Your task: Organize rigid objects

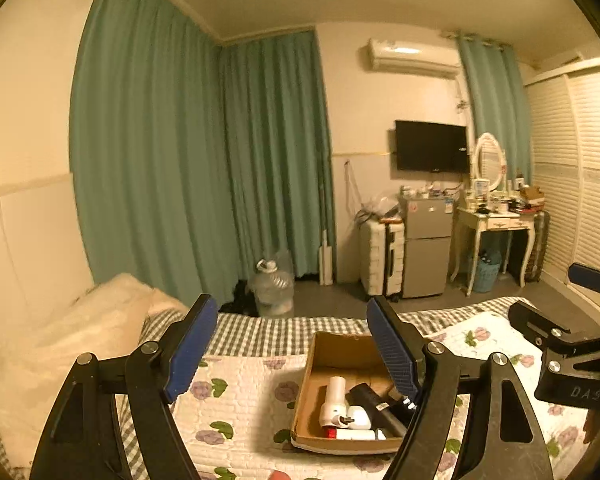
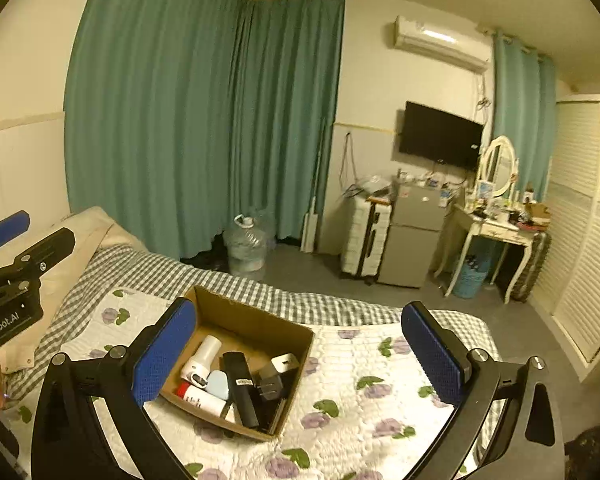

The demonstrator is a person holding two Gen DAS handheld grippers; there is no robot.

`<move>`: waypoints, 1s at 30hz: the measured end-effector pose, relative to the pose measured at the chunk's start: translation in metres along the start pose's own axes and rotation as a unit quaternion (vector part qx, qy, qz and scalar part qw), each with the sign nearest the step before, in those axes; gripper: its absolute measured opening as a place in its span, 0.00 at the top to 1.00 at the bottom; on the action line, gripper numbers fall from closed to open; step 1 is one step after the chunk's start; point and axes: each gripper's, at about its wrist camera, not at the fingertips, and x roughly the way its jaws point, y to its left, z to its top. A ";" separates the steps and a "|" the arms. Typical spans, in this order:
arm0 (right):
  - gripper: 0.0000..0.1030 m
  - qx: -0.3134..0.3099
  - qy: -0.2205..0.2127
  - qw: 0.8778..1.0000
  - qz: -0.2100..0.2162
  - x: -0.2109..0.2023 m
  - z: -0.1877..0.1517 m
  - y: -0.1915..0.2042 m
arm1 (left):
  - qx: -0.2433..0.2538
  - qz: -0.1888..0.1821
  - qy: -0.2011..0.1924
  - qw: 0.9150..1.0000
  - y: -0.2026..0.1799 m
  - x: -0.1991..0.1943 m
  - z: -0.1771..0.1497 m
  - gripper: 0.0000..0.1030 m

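A cardboard box (image 1: 332,350) (image 2: 236,312) sits on the flowered quilt of the bed. In it lie a white bottle (image 2: 202,358), a red-capped white tube (image 2: 202,396), a pale blue case (image 2: 219,385), a black remote (image 2: 240,388), a black plug adapter (image 2: 270,382) and a white charger (image 2: 286,360). My left gripper (image 1: 292,348) is open and empty, raised above the bed just left of the box. My right gripper (image 2: 300,354) is open and empty, raised above the box's right side.
A flowered quilt (image 2: 360,392) covers a checked sheet (image 2: 260,284). A cream pillow (image 1: 80,344) lies at the left. Beyond the bed stand a water jug (image 1: 270,288), a white suitcase (image 1: 382,256), a small fridge (image 1: 426,248) and a dressing table (image 1: 496,220). Green curtains (image 1: 160,160) hang behind.
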 end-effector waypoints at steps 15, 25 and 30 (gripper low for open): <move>0.00 0.030 -0.006 0.999 0.018 0.019 -0.108 0.019 | -0.007 0.001 0.080 0.997 -0.007 0.033 -0.117 0.22; 0.00 0.036 0.019 0.999 0.014 0.041 -0.130 0.023 | -0.012 0.000 0.080 0.997 -0.005 0.033 -0.120 0.22; 0.00 0.038 0.021 0.999 0.013 0.041 -0.129 0.023 | -0.014 -0.002 0.076 0.997 -0.004 0.029 -0.120 0.22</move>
